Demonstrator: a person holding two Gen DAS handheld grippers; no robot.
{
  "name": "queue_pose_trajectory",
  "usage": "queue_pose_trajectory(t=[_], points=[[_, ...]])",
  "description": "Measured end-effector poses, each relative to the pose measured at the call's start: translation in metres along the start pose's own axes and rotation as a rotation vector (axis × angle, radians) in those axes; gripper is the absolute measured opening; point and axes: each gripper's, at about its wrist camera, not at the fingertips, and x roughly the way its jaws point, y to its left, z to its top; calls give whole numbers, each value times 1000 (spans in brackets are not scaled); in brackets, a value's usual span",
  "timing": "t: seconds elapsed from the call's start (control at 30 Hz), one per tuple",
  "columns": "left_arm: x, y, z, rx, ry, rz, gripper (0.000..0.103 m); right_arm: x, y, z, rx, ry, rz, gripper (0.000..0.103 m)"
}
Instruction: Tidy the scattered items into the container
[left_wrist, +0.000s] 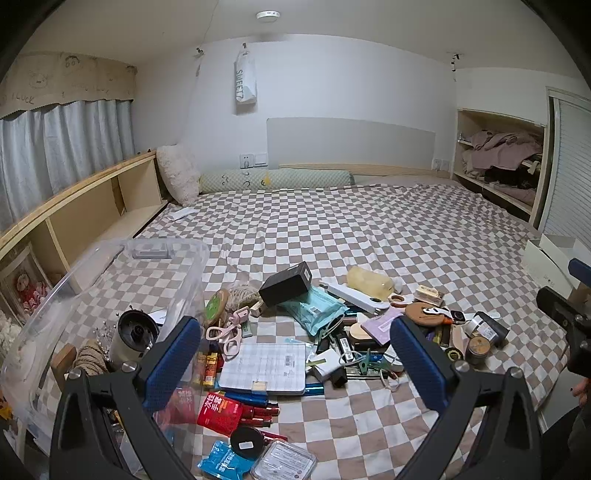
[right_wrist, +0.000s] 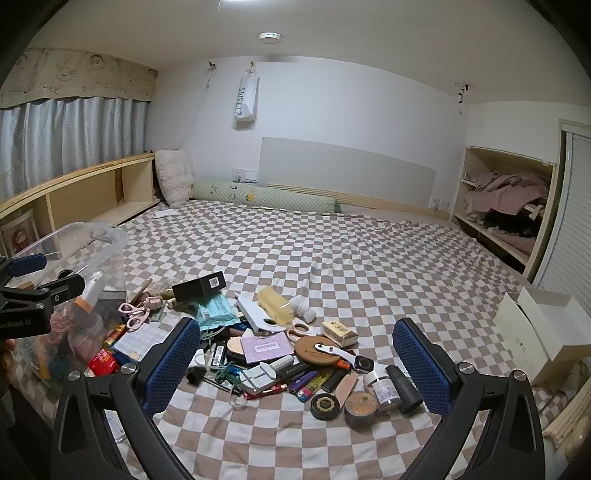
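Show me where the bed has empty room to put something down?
Free: the checkered bedspread between the long green bolster pillow and the black box. Crowded: the clutter by the clear plastic bin.

The bed sheet (left_wrist: 369, 229) carries a brown-and-white checkerboard pattern. The container (left_wrist: 177, 258) at left of frame is clear plastic. The box (left_wrist: 284, 282) at centre is black. The pouch (left_wrist: 317, 308) below it is teal. The scissors (left_wrist: 225, 332) are pale pink. The packet (left_wrist: 219, 408) at lower centre is red with white characters. The gripper pads (left_wrist: 171, 362) are blue with a fine mesh texture. The curtain (left_wrist: 55, 147) at upper left is pale blue-grey.
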Motion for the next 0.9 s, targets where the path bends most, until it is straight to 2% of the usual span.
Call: queue_pose_trajectory(t=[0.1,0.43,0.57,0.7,0.9], points=[[-2,1,0,16,-30,7,103,1,0,0,2,-1,-1,103],[-3,2,1,23,-11,13,103,-2,0,0,25,-10,7,103],[-6,0,0,34,-36,25,103,-3,4,-1,7,-23,16,103],[-8,2,1,21,-39,9,103,-6,7,-1,-12,-54,18,103],[-9,7,3,5,-37,-3,103,-4,9,0,-19,-53,28,103]])
